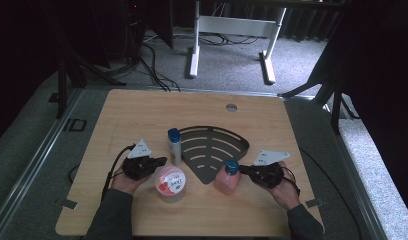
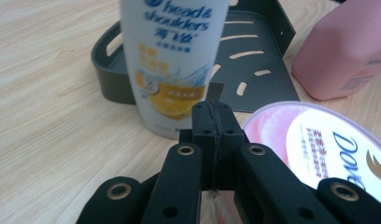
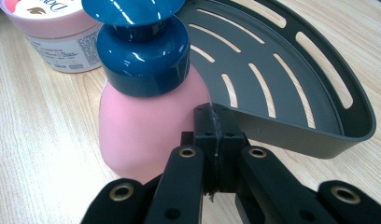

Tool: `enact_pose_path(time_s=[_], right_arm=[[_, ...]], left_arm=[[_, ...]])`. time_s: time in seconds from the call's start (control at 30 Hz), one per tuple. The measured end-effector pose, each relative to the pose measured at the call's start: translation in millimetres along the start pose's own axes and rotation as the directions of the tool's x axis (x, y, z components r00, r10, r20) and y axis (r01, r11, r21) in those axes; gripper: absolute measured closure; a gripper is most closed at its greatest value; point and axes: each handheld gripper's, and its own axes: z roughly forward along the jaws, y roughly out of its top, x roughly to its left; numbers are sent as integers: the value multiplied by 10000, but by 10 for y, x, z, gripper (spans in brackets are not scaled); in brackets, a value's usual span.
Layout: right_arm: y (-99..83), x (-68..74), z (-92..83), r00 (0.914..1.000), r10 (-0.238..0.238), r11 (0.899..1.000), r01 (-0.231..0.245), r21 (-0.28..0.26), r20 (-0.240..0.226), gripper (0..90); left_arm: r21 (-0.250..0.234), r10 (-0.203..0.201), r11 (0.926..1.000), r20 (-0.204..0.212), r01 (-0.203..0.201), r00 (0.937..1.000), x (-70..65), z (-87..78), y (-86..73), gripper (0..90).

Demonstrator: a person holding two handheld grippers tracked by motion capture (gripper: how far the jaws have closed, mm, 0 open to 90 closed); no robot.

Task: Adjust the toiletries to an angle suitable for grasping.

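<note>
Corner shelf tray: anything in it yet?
Empty. The corner shelf tray shows only bare slots; the shampoo bottle and pink bottle stand outside it.

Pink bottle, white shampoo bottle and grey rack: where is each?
Pink bottle (image 3: pixel 132 135), right gripper view, on its body.
White shampoo bottle (image 2: pixel 172 60), left gripper view, on its label.
Grey rack (image 1: pixel 212 147), high view, on its slotted floor.

High view dim overall; surroundings nearly black, light wooden bench (image 1: pixel 142 115) evenly lit from above, soft short shadows only. Slight softness and noise, mild bending toward the picture's edges. Left gripper view brighter: white plastic shampoo bottle (image 2: pixel 172 60) close up is blurred, round pink-lidded cream jar (image 2: pixel 328 144) washes out with glare on its lid. Right gripper view sharpest: white glints on the glossy dark-blue cap (image 3: pixel 137 42) of the pink bottle; the black tool at the bottom of both gripper views is slightly soft.
</note>
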Motion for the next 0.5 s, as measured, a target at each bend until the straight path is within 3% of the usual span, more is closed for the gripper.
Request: enact_pose_path(time_s=[0.13,0.27,0.3,0.5], right_arm=[[-3,6,-8,10000,13,10000,-13,16,-7,900],[-10,5,-10,10000,12,10000,-12,13,-33,900],[-15,8,-11,10000,23,10000,-23,3,-34,900],[-21,11,-14,10000,29,10000,-29,19,-40,900]], left_arm=[[424,50,9991,261,-61,9996,-28,96,77,899],[465,-40,9989,391,22,9992,-35,116,109,900],[574,-5,9983,591,-29,9983,-52,124,154,900],[847,307,9957,798,-375,9963,-93,189,230,900]])
